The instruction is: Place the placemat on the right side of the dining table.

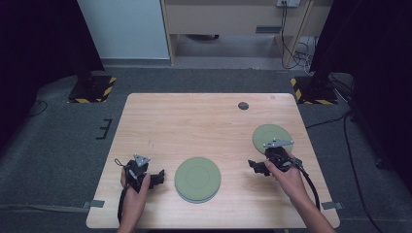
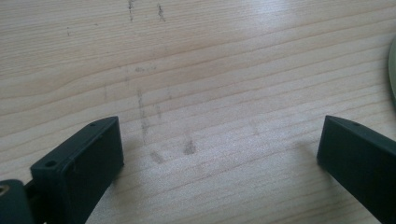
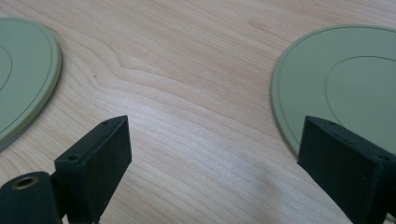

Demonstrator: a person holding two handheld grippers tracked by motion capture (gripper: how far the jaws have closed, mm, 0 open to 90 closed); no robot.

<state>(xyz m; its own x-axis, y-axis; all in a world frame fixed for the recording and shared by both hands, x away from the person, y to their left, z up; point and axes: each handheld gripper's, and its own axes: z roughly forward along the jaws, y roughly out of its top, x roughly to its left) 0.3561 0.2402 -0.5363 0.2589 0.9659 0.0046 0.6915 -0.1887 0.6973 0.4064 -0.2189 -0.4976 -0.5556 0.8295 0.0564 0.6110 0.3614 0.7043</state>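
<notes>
— Where are the plates?
— One green plate [image 1: 197,178] sits at lower centre of the surface [image 1: 194,126]; another plate [image 1: 269,135] lies right, just above the right claw [image 1: 256,167].
— And the claws?
— Both spread, empty; the left claw [image 1: 156,178] sits lower left.

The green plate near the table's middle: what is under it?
Under the middle green plate a paler, greyish edge shows along its near rim, perhaps a second plate. The wooden table is below. Anything else beneath is covered.
</notes>
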